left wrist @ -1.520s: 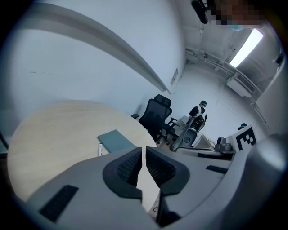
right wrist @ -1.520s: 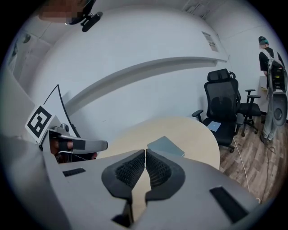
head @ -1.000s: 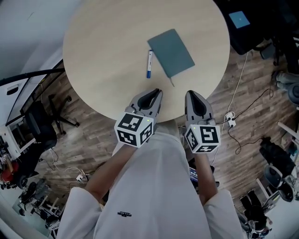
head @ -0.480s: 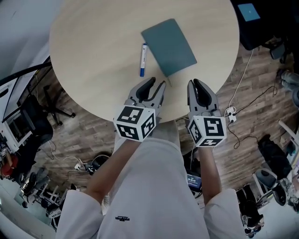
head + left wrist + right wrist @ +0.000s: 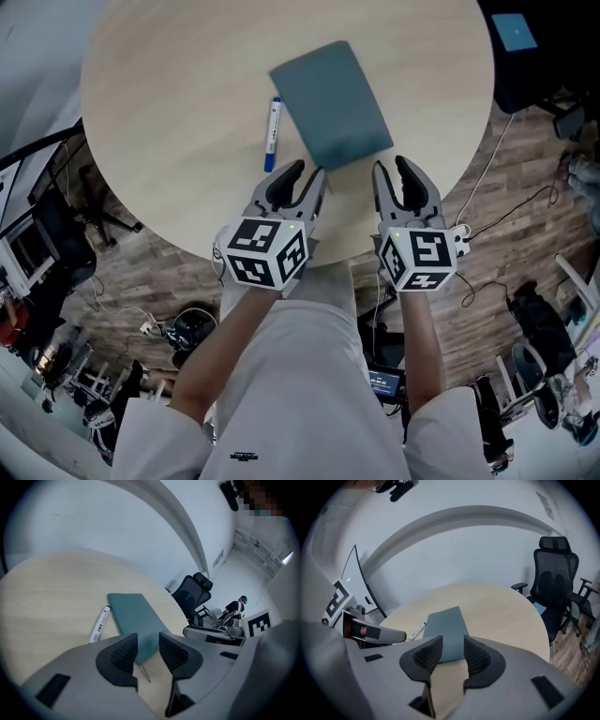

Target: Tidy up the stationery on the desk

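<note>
A teal notebook [image 5: 331, 103] [image 5: 133, 616] [image 5: 446, 630] lies on the round wooden table [image 5: 169, 112]. To its left lies a white marker with a blue cap [image 5: 271, 134] [image 5: 100, 624]. A thin grey pen [image 5: 144, 671] rests at the notebook's near corner. My left gripper [image 5: 305, 173] [image 5: 148, 644] hovers over the table's near edge, just short of that corner. My right gripper [image 5: 396, 169] [image 5: 452, 648] sits beside it, right of the notebook. Both are open with nothing between their jaws. Both pairs of jaws have just been opening, the right most recently.
A black office chair [image 5: 555, 588] stands beyond the table's far right. Cables [image 5: 487, 187] trail over the wooden floor to the right. Another dark chair [image 5: 56, 234] sits left of the table. A blue item [image 5: 514, 31] lies on a dark surface at top right.
Both grippers have moved forward over the table's near edge toward the notebook. The left jaws opened first, then the right jaws opened.
</note>
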`<control>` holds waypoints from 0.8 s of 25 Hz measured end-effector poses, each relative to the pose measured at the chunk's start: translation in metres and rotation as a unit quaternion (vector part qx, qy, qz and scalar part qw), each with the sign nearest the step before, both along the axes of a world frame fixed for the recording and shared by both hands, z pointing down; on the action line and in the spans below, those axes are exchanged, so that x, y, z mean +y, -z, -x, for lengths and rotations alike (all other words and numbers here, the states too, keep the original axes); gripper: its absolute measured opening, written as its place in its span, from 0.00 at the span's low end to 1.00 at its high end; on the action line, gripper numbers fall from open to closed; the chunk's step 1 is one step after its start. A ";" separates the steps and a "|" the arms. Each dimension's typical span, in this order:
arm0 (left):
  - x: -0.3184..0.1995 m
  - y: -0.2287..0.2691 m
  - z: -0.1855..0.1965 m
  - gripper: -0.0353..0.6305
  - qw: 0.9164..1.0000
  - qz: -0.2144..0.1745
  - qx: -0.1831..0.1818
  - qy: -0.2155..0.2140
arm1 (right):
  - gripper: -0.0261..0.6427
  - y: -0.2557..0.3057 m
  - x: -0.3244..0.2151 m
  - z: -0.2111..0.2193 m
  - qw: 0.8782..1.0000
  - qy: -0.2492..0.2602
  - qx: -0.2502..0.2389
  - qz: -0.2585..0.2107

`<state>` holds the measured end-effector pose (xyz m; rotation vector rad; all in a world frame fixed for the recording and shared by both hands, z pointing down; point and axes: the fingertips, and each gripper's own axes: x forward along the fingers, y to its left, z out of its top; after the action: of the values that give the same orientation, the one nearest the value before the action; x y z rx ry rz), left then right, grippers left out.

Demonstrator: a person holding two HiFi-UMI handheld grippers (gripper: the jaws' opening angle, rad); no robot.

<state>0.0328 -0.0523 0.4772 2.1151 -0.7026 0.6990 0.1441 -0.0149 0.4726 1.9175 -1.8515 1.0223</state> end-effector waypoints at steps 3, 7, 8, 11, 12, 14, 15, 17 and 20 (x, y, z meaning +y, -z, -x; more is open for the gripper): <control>-0.004 -0.019 -0.006 0.26 1.000 0.009 -0.004 0.009 | 0.26 -0.025 -0.007 -0.005 1.000 0.010 -0.006 0.015; -0.010 -0.036 -0.014 0.27 1.000 0.010 -0.008 0.019 | 0.29 -0.039 -0.014 -0.012 1.000 0.008 -0.014 0.012; -0.011 -0.039 -0.015 0.27 1.000 0.010 -0.010 0.021 | 0.30 -0.041 -0.015 -0.013 1.000 0.009 -0.014 0.013; -0.011 -0.050 -0.017 0.29 0.999 0.014 -0.020 0.024 | 0.32 -0.052 -0.016 -0.016 0.999 0.018 -0.011 0.025; -0.010 -0.054 -0.017 0.30 0.999 0.017 -0.023 0.025 | 0.33 -0.056 -0.016 -0.016 0.999 0.021 -0.013 0.029; -0.009 -0.063 -0.017 0.31 0.999 0.024 -0.028 0.024 | 0.34 -0.066 -0.018 -0.018 0.999 0.023 -0.015 0.035; -0.009 -0.067 -0.017 0.31 0.999 0.027 -0.030 0.023 | 0.34 -0.070 -0.019 -0.018 0.999 0.024 -0.016 0.038; -0.009 -0.074 -0.016 0.31 0.999 0.030 -0.031 0.020 | 0.34 -0.078 -0.021 -0.018 0.999 0.024 -0.015 0.043; -0.007 -0.083 -0.015 0.31 0.999 0.032 -0.035 0.020 | 0.34 -0.086 -0.019 -0.017 0.999 0.018 -0.010 0.050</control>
<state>0.0479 -0.0595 0.5601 2.0210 -0.7471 0.7664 0.1614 -0.0339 0.5589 1.8162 -1.8036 1.1043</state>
